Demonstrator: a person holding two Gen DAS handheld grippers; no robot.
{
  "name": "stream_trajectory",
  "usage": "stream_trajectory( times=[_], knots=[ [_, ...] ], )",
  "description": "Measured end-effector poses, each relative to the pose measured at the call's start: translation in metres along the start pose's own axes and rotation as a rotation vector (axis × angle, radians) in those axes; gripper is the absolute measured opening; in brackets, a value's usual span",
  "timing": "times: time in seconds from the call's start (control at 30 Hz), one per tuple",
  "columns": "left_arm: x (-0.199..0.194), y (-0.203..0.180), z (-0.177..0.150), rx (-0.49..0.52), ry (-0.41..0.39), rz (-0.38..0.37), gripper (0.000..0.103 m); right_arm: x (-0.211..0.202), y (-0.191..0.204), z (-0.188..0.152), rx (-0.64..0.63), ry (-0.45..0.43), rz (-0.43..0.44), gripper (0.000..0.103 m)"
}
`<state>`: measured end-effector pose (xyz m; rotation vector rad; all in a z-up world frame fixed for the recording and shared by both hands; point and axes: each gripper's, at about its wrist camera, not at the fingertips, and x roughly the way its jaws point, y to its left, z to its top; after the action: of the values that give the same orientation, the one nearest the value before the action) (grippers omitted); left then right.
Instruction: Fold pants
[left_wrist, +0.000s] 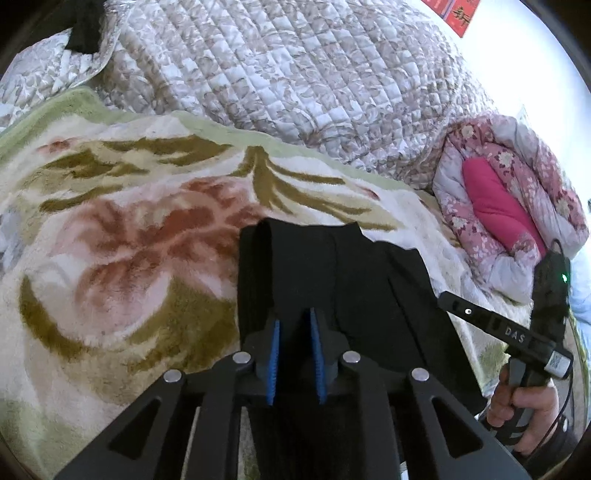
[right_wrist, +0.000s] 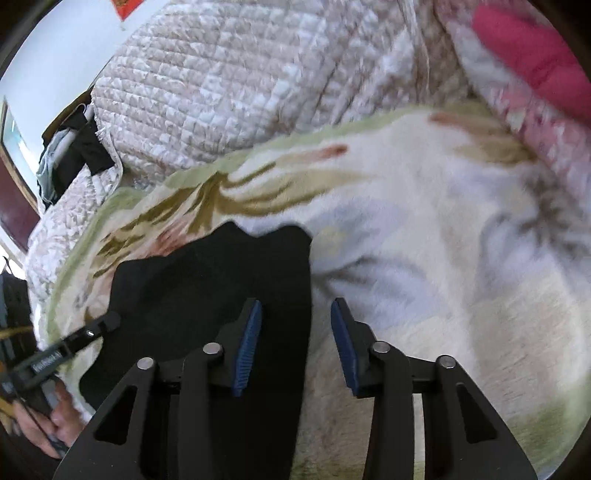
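The left tool (left_wrist: 294, 354) holds its blue pads narrowly apart over the black pants (left_wrist: 332, 295); whether they pinch cloth I cannot tell. The right tool (right_wrist: 295, 347) stands open astride the pants' right edge. The pants lie on a floral blanket (left_wrist: 110, 258), with a quilt (left_wrist: 277, 74) bunched beyond.

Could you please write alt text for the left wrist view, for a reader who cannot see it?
The left gripper, blue pads nearly together, sits over black pants lying on a floral fleece blanket. A quilted bedspread lies behind.
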<state>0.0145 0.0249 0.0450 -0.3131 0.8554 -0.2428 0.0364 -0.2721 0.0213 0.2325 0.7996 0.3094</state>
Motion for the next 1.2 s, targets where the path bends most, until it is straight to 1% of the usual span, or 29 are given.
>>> stream_trajectory(
  times=[0.03, 0.1, 0.2, 0.23, 0.3, 0.37, 0.4, 0.47, 0.57, 0.63, 0.7, 0.8, 0.83, 0.93, 1.07, 1.2],
  knots=[
    [-0.005, -0.001, 0.003, 0.001, -0.017, 0.016, 0.019, -0.002, 0.002, 0.002, -0.01, -0.01, -0.003, 0.016],
    [-0.014, -0.007, 0.011, 0.028, -0.058, 0.032, 0.018, 0.0, 0.006, 0.006, -0.024, -0.009, 0.014, 0.014],
    [-0.017, -0.021, 0.024, 0.074, -0.081, 0.001, 0.019, 0.012, 0.017, 0.011, -0.062, 0.012, 0.032, 0.014],
    [-0.013, -0.026, 0.027, 0.095, -0.071, -0.002, 0.02, 0.021, 0.019, 0.012, -0.071, 0.036, 0.032, 0.014],
    [0.008, -0.033, 0.03, 0.147, -0.017, 0.0, 0.021, 0.035, 0.019, 0.011, -0.074, 0.074, 0.015, 0.014],
    [0.03, -0.03, 0.027, 0.148, 0.035, 0.03, 0.021, 0.041, 0.014, 0.011, -0.065, 0.09, 0.016, 0.014],
    [0.037, -0.026, 0.024, 0.143, 0.041, 0.026, 0.021, 0.04, 0.013, 0.011, -0.061, 0.088, 0.017, 0.014],
    [0.036, -0.026, 0.021, 0.152, 0.019, 0.021, 0.021, 0.039, 0.011, 0.011, -0.062, 0.085, 0.013, 0.014],
    [0.034, -0.028, 0.021, 0.16, 0.018, 0.026, 0.021, 0.038, 0.011, 0.011, -0.062, 0.078, 0.012, 0.014],
    [0.032, -0.029, 0.019, 0.161, 0.012, 0.032, 0.021, 0.033, 0.011, 0.01, -0.063, 0.066, 0.006, 0.014],
    [0.025, -0.034, 0.017, 0.175, 0.003, 0.053, 0.021, 0.023, 0.01, 0.007, -0.058, 0.058, 0.022, 0.014],
    [0.012, -0.037, 0.011, 0.179, -0.003, 0.079, 0.021, 0.006, 0.012, -0.002, -0.065, 0.035, 0.046, 0.023],
    [0.009, -0.037, 0.009, 0.177, -0.002, 0.084, 0.021, 0.001, 0.013, -0.004, -0.069, 0.032, 0.051, 0.024],
    [-0.004, -0.04, -0.001, 0.19, -0.008, 0.11, 0.021, -0.015, 0.021, -0.015, -0.096, 0.013, 0.065, 0.024],
    [-0.02, -0.046, -0.012, 0.2, -0.021, 0.117, 0.021, -0.032, 0.037, -0.032, -0.16, -0.011, 0.061, 0.024],
    [-0.033, -0.05, -0.024, 0.204, -0.034, 0.124, 0.021, -0.041, 0.049, -0.049, -0.198, -0.002, 0.066, 0.024]
  ],
)
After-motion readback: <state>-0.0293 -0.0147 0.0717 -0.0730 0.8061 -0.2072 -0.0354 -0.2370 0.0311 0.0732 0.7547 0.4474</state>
